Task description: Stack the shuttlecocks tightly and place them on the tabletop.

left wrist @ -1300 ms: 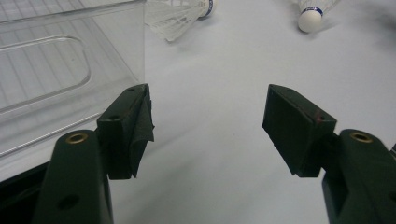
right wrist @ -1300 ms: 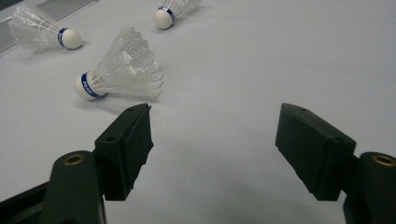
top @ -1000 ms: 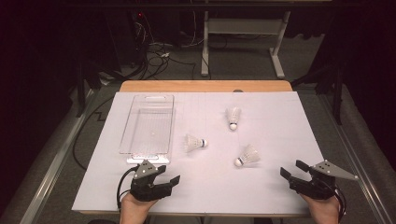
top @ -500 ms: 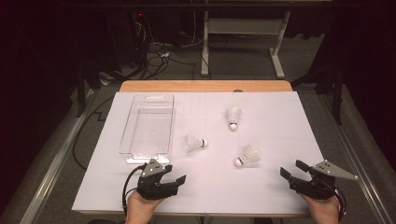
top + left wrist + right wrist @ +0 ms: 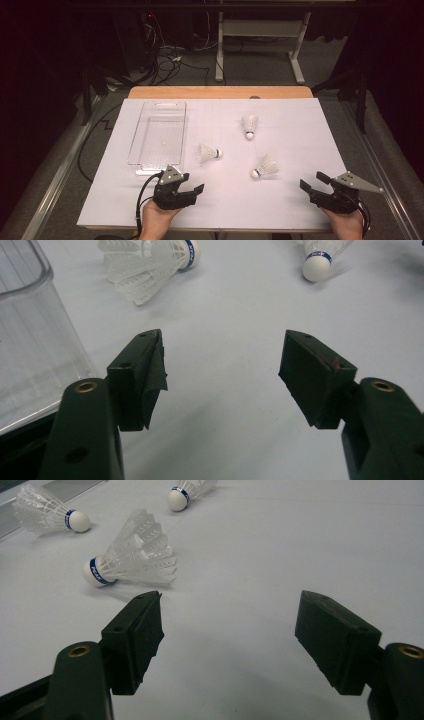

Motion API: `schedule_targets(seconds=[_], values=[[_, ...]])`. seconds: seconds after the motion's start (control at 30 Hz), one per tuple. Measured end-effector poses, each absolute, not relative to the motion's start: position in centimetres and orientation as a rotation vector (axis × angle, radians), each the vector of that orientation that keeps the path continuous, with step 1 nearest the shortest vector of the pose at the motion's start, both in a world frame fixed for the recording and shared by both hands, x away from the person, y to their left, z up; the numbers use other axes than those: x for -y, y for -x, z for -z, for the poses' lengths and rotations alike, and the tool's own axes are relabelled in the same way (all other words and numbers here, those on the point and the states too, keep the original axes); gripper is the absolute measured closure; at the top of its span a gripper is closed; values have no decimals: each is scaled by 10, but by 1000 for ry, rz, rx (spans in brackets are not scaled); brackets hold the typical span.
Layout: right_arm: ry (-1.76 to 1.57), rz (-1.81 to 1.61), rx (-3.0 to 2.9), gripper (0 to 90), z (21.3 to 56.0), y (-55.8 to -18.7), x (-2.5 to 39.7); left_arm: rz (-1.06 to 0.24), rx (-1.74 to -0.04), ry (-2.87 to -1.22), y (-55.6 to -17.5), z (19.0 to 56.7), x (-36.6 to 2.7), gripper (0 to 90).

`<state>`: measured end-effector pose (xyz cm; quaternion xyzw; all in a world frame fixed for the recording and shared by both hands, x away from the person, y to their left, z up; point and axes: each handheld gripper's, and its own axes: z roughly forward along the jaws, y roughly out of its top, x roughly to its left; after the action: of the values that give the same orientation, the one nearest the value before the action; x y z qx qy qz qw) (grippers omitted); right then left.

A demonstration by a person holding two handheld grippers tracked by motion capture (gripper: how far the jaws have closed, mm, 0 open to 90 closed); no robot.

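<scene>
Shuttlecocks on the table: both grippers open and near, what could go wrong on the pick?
1. The nearest shuttlecock lies on its side; the left gripper closing on the skirt could crush the feathers.
2. It sits close to the clear tray; a wide-open approach might knock the tray wall.
3. The shuttlecock near the right gripper may roll if nudged.
</scene>
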<state>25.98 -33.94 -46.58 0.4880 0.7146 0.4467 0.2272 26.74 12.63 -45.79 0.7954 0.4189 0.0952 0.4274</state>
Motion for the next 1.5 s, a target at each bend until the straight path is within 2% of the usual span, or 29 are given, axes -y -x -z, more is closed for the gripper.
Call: schedule_targets(seconds=[0.87,1.5], values=[[-1338,-1232,-1971,274,465,-259,340,-250,-1080,-2020,-294,446,-104,392],[-1349,-1238,-1959,276,465,-259,340,-258,-1173,-2052,-314,434,-99,393]])
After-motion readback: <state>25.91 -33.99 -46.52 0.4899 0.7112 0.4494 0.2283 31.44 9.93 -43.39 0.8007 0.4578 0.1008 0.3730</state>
